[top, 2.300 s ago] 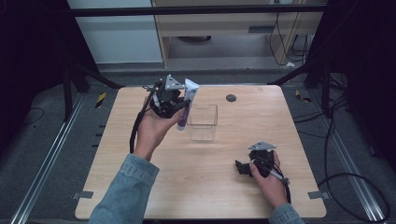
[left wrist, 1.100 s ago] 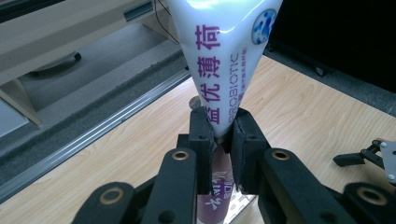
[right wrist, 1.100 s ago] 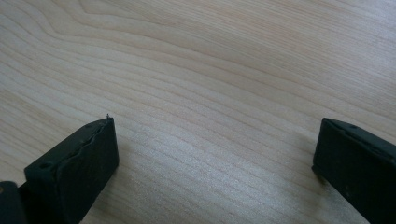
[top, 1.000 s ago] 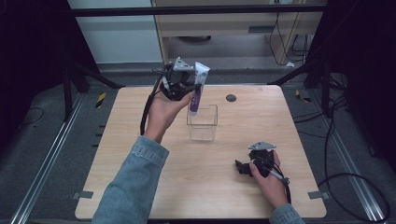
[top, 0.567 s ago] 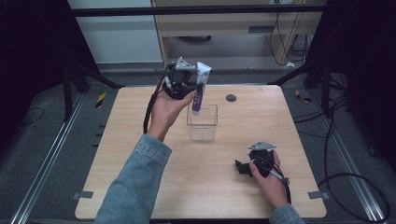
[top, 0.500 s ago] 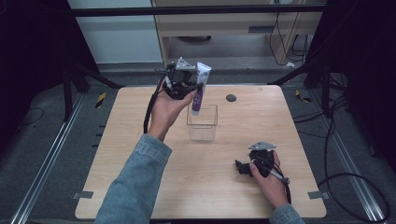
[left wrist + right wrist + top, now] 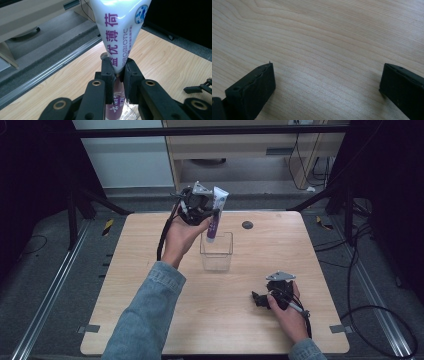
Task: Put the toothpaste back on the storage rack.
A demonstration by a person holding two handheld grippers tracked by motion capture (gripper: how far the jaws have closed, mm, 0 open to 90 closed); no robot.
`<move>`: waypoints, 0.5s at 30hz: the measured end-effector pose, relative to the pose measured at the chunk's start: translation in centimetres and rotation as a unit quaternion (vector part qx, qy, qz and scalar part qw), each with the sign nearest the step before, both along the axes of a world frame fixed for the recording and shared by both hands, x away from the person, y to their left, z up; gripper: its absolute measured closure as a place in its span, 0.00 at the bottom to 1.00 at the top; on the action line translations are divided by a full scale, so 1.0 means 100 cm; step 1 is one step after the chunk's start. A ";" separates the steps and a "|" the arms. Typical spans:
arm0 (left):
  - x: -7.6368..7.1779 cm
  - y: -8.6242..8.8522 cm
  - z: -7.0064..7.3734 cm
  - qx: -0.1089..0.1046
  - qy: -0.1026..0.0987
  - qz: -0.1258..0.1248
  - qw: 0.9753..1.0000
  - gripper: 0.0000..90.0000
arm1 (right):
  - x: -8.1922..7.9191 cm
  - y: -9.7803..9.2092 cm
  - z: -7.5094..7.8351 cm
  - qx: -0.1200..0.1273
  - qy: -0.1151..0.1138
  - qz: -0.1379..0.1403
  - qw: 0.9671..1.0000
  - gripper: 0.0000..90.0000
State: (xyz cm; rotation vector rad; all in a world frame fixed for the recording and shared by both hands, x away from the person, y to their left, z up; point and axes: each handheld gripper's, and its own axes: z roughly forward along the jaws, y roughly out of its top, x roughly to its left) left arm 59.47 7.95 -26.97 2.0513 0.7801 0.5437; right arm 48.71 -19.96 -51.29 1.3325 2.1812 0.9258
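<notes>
A toothpaste tube (image 7: pixel 216 214), white at its flat crimped end and purple toward the cap, hangs nearly upright above the far left corner of a clear plastic box (image 7: pixel 217 251) that stands on the far middle of the wooden table (image 7: pixel 130 270). The left gripper (image 7: pixel 209 213), raised in the person's left hand (image 7: pixel 180 236) at the far left of the scene, is clamped on the tube's middle; the left gripper view shows both black jaws pressed against the tube (image 7: pixel 119 30), its crimped end fanning out above them and its purple cap end pointing down toward the box's open top. The tube's long axis runs almost vertical, tilted slightly so the cap end leans toward the near side, and the box mouth lies directly below and a little right of it, so the coming lowering looks like a short straight drop. Farther right, near the table's front edge, the right gripper (image 7: pixel 261 299) rests low on the wood, jaws spread wide apart and grasping nothing.
</notes>
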 end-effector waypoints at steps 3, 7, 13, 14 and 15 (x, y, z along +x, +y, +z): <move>0.001 -0.002 -0.002 0.000 -0.004 0.002 1.000 0.89 | 0.000 0.000 0.000 0.000 0.000 0.000 1.000 0.00; 0.003 -0.005 -0.005 0.003 -0.003 -0.002 1.000 0.89 | 0.000 0.000 0.000 0.000 0.000 0.000 1.000 0.00; 0.007 -0.007 -0.014 0.007 -0.002 0.001 1.000 0.89 | 0.000 0.000 0.000 0.001 0.001 -0.001 1.000 0.00; 0.009 -0.007 -0.017 0.009 -0.001 0.003 1.000 0.89 | 0.000 0.000 0.000 0.002 0.001 -0.001 1.000 0.00; 0.010 -0.007 -0.022 0.013 0.000 0.005 1.000 0.89 | 0.000 0.000 0.000 0.001 0.001 -0.001 1.000 0.00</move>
